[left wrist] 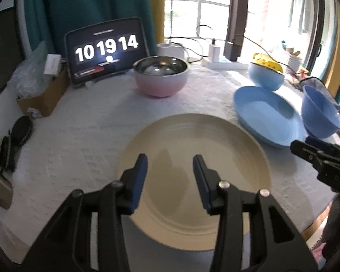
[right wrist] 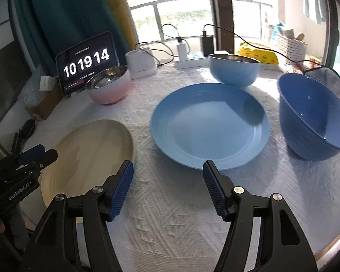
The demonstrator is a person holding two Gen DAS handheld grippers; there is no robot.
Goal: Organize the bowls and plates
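Observation:
A cream plate (left wrist: pixel 192 158) (right wrist: pixel 90 149) lies on the white tablecloth, and my left gripper (left wrist: pixel 170 161) hovers over its near half, open with nothing between its fingers. To its right lies a light blue plate (right wrist: pixel 209 124) (left wrist: pixel 267 113). My right gripper (right wrist: pixel 168 166) stands open above the cloth just short of that plate's near rim, holding nothing. A dark blue bowl (right wrist: pixel 312 117) (left wrist: pixel 319 115) sits at the right. A light blue steel-lined bowl (right wrist: pixel 234 70) (left wrist: pixel 266 76) stands behind the blue plate. A pink steel-lined bowl (left wrist: pixel 161 77) (right wrist: pixel 108 86) stands at the back left.
A tablet (left wrist: pixel 106 49) showing a clock leans at the back left beside a cardboard box (left wrist: pixel 43 95). A white container (right wrist: pixel 141 64), a power strip with chargers and cables (right wrist: pixel 192 56) and a yellow packet (right wrist: pixel 258 53) line the back edge. Black items (left wrist: pixel 15 136) lie at the left edge.

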